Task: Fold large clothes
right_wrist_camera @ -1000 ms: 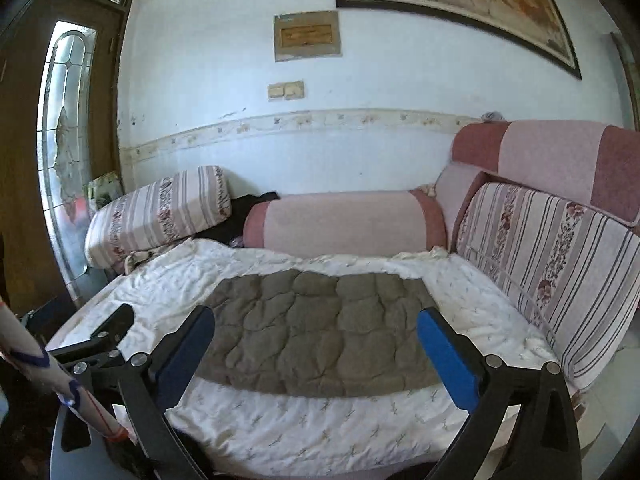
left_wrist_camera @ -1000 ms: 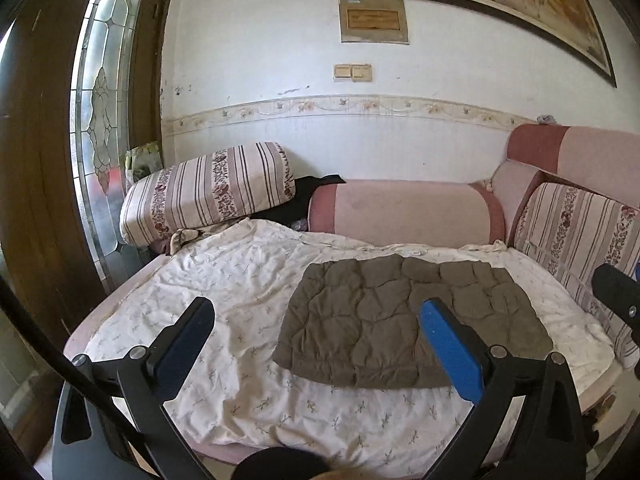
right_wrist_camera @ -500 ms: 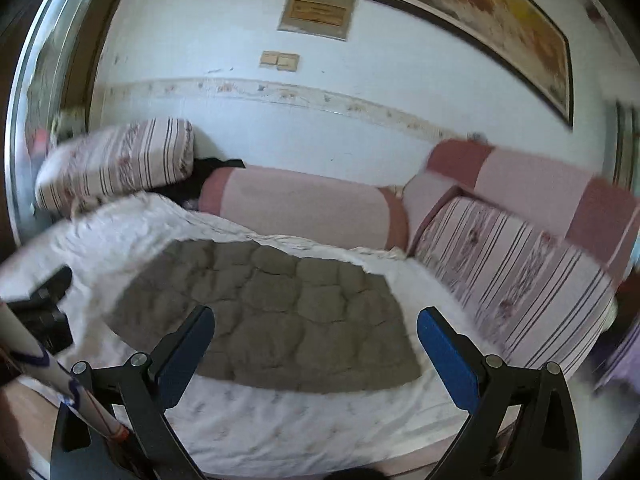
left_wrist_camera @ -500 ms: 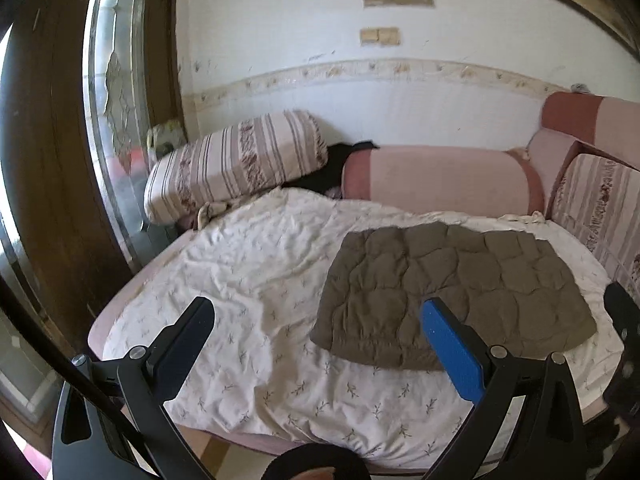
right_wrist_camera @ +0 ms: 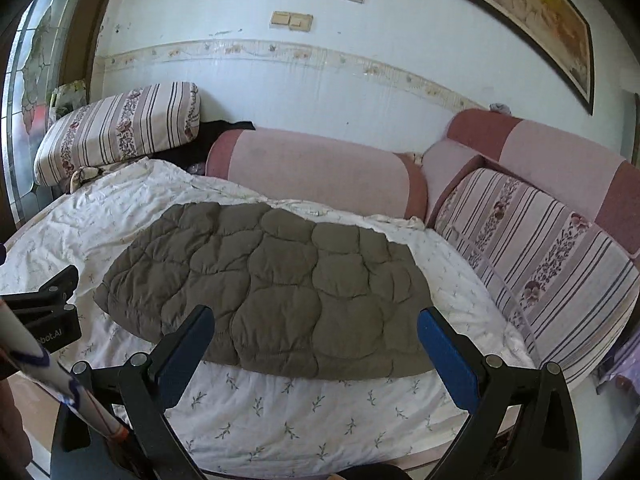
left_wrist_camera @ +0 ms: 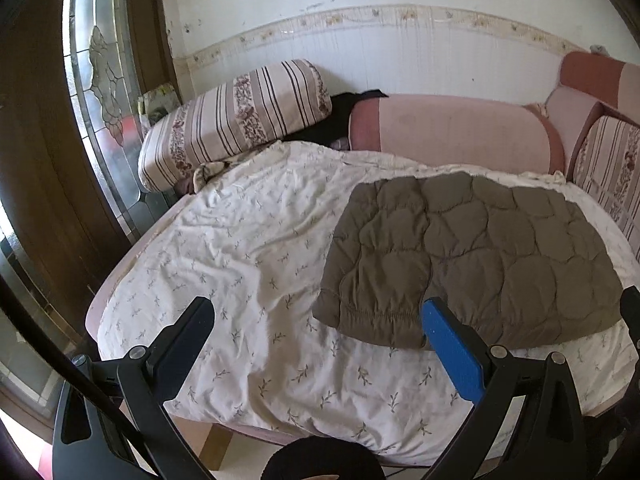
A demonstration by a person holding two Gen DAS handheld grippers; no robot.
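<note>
Quilted jacket (left_wrist_camera: 472,256): olive-brown, folded into a broad flat rectangle, lying on the right half of the bed, nearer the striped backrest than the door side.
Jacket near edge (right_wrist_camera: 320,368): runs roughly parallel to the front rim of the bed, with a strip of bare sheet between the two.
Jacket left edge (left_wrist_camera: 340,272): an elastic cuff shows at the front left corner; the sheet beyond it lies bare and rumpled.
Bed sheet (left_wrist_camera: 248,248): white with small leaf sprigs, creased, draped over the front rim.
Left tongs (left_wrist_camera: 316,320): spread wide, nothing between them, hovering above the front left part of the sheet; the blue finger (left_wrist_camera: 452,352) sits in front of the jacket's near left corner.
Right tongs (right_wrist_camera: 316,324): spread wide, nothing held, hovering over the jacket's near edge, one finger toward each end of it.
Open room: bare sheet left of the jacket up to the striped bolster (left_wrist_camera: 236,120); a narrow band of sheet on the right before the striped cushion (right_wrist_camera: 544,272).
Back limit: pink bolster (right_wrist_camera: 316,168) lies along the wall, just behind the jacket's far edge.
Left limit: wooden door with leaded glass (left_wrist_camera: 96,92) stands beside the bed.
</note>
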